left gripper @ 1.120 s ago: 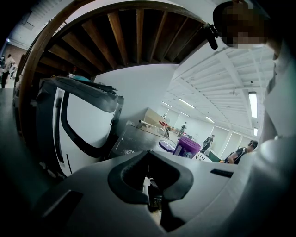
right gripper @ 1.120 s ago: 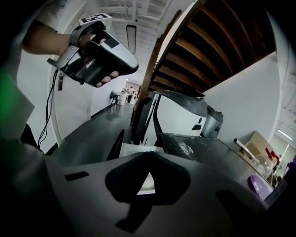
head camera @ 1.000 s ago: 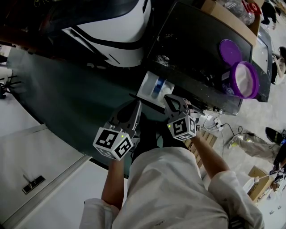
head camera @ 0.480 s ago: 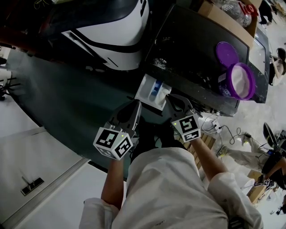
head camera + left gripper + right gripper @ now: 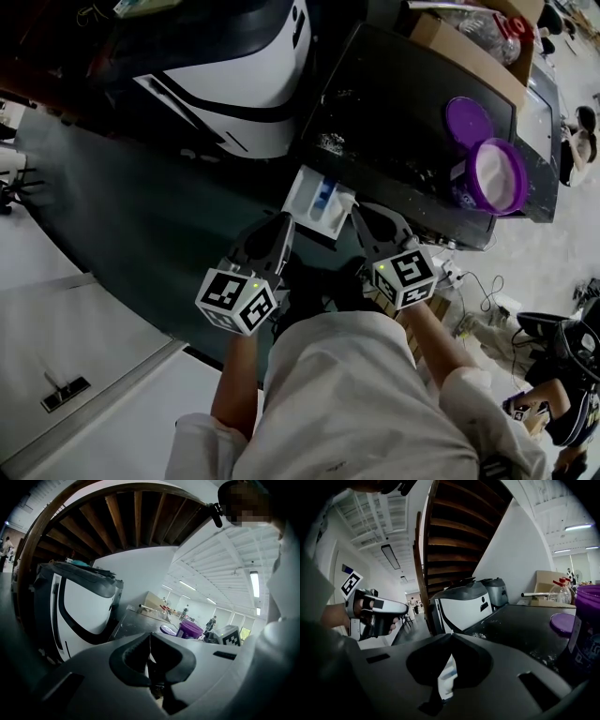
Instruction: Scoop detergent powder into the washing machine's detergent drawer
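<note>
Landmark: detergent drawer [image 5: 319, 201]. It is pulled out of the machine's front, a shallow rectangular tray of white plastic with a blue insert in one compartment. All places below are read from it.

The washing machine [image 5: 412, 94] has a flat, glossy black top surface that runs back from the drawer. A scatter of white grains [image 5: 330, 142] lies on that surface just behind the drawer.

The detergent tub [image 5: 494, 176] is round purple plastic, open, with pale contents. It stands on the black surface well to the right of the drawer. The lid [image 5: 467, 119] is a flat purple disc lying off to the drawer's right too, further back on the surface than the tub.

The left claw [image 5: 283, 225] is dark grey, matte and wedge-shaped. It is held just left of the drawer, clear of it. In the left gripper view its jaws meet at the tips, with an oval hollow behind them and nothing gripped.

The right claw [image 5: 362, 212] has the same build and sits at the drawer's right front corner; whether it touches cannot be told. In the right gripper view its jaws are closed tip to tip and hold nothing. White drawer plastic shows through the hollow.

An appliance [image 5: 239, 75] with a rounded white shell and black trim stands left of the drawer and further back.
</note>
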`<act>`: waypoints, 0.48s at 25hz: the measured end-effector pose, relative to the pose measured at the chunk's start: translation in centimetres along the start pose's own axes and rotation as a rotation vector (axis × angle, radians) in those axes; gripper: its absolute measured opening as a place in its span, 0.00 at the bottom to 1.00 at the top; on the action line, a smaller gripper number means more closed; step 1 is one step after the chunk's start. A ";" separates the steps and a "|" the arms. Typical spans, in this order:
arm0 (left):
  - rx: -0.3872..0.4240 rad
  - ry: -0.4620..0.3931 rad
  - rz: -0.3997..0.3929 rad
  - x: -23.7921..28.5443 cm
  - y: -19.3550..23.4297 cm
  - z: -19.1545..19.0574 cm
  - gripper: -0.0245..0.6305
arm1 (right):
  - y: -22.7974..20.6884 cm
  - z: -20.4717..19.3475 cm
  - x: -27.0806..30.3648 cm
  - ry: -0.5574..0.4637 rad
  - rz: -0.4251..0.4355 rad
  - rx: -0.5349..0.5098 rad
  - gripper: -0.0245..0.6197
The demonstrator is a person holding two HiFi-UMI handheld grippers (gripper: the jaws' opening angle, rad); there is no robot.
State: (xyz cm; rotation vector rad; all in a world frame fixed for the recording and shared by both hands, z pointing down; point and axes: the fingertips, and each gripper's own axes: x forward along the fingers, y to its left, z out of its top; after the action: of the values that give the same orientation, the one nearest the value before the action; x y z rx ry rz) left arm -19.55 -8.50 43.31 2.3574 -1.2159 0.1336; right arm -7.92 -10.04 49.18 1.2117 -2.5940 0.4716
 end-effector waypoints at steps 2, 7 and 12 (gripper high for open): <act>0.004 -0.003 0.000 0.0 0.0 0.2 0.07 | 0.1 0.9 -0.5 -0.018 0.003 0.009 0.05; 0.019 -0.009 -0.006 0.2 -0.4 0.7 0.07 | -0.2 2.9 -1.9 -0.062 0.010 0.080 0.05; 0.035 -0.019 -0.018 0.7 -0.7 1.4 0.07 | -0.4 4.7 -3.1 -0.110 0.019 0.136 0.05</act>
State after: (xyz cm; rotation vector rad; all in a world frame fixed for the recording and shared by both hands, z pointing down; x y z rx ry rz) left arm -18.73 -9.28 42.05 2.4045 -1.2103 0.1285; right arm -6.03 -9.99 43.88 1.2916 -2.7058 0.6110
